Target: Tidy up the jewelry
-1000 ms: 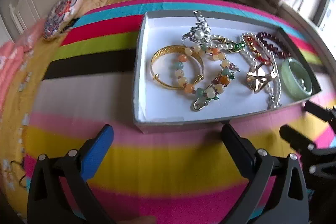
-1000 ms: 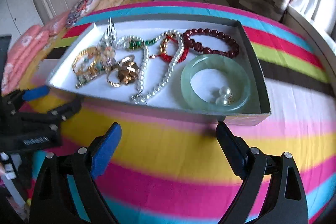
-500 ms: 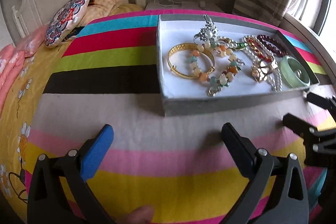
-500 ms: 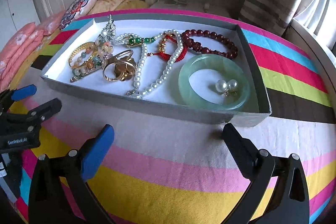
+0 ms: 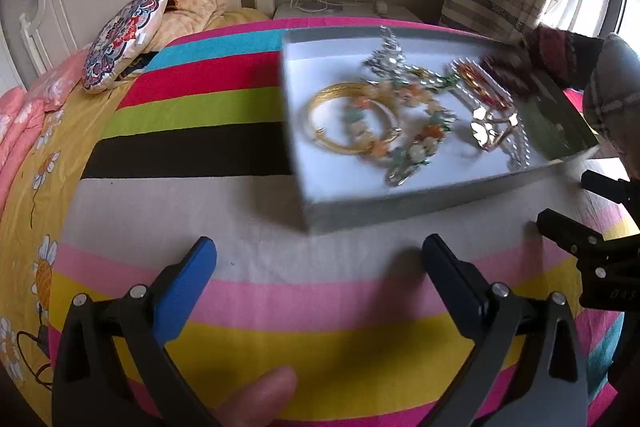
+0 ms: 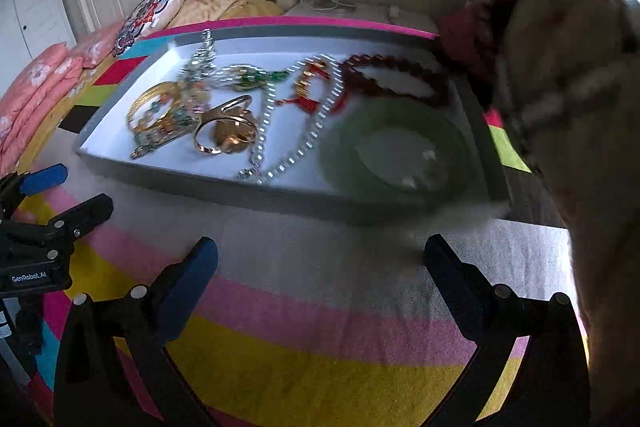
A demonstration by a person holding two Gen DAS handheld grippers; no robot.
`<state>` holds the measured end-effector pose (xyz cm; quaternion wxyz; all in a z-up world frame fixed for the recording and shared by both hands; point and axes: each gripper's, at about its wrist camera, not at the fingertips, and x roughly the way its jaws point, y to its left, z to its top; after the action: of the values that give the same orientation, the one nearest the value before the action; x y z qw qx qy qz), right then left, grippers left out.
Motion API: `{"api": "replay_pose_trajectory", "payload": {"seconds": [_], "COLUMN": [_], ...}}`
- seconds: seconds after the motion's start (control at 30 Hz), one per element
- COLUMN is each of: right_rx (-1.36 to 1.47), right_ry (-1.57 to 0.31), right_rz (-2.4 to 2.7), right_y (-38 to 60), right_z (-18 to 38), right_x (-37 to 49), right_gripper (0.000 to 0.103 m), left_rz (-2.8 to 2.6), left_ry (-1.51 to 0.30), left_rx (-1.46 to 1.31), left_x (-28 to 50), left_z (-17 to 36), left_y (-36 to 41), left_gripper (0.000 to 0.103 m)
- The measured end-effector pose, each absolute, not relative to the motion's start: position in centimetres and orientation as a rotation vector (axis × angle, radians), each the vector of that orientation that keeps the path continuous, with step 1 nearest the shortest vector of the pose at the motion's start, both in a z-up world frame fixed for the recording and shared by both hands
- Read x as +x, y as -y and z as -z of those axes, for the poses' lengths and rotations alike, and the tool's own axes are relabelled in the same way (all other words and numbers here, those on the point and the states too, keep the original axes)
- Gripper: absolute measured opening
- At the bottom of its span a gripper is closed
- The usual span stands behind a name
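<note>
Grey tray (image 6: 288, 201) w/ jewelry sits on bed just ahead of both our grippers, long axis crosswise; right gripper (image 6: 320, 259) and left gripper (image 5: 320, 259) both wide open, empty, roughly equidistant.

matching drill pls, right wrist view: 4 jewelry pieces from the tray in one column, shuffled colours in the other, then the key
Things:
1. bangle at the tray's right end
2. bead bracelet at the far right
3. strand running down the middle
4. bangle at the left end

Colours:
A. gold
B. pale green
C. white pearl
D. dark red

Pairs: 1-B, 2-D, 3-C, 4-A
</note>
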<state>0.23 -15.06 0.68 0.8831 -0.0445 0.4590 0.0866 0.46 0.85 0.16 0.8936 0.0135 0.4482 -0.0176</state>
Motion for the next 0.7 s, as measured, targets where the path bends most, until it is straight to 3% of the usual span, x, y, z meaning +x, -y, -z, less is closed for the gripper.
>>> {"api": "replay_pose_trajectory", "payload": {"seconds": [0.7], "right_rx": [-0.091], "right_ry": [-0.956], "right_rz": [-0.179], "right_y": [14.91], "right_z": [-0.68], "right_x": [0.13], "right_gripper": [0.099], "left_rz": [0.04], "left_ry": [-0.927], "left_rx": [0.028], "left_x": [0.23], "left_z": [-0.07], "left_y": [-0.84], "left_gripper": [0.101]}}
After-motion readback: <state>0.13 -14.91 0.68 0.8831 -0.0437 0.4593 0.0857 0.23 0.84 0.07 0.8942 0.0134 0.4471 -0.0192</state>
